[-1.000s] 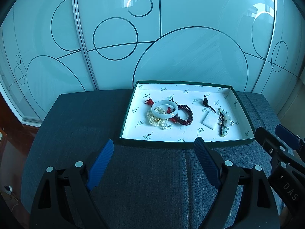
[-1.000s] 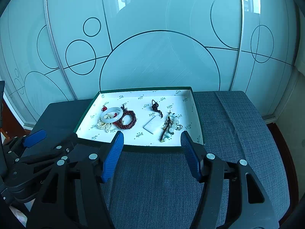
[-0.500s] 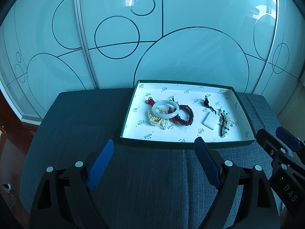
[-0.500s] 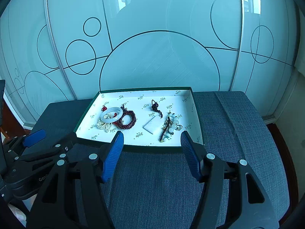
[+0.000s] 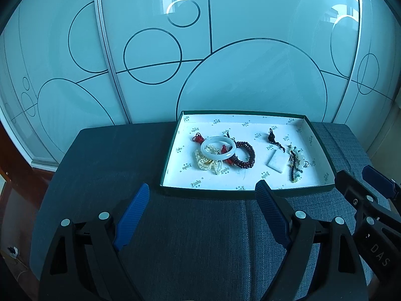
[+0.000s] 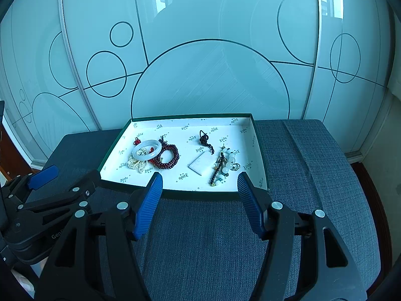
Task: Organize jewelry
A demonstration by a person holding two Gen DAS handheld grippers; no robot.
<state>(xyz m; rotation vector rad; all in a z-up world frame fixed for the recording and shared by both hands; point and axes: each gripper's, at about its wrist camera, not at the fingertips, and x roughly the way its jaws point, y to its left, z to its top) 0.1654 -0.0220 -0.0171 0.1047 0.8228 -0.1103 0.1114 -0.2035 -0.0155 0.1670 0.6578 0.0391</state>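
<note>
Left wrist view: nothing has shifted since the earlier frame. The left gripper (image 5: 201, 195) gapes wide and empty, the right gripper (image 6: 199, 185) half-open, empty. Beyond, the tray (image 5: 173, 150) holds a tangled bangle (image 5: 218, 148), beads partly hidden beneath.

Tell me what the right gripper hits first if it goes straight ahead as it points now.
Probably the near rim of the tray, which lies between the fingertips of the open right gripper; past it, the white pendant. Depth is unclear.
</note>
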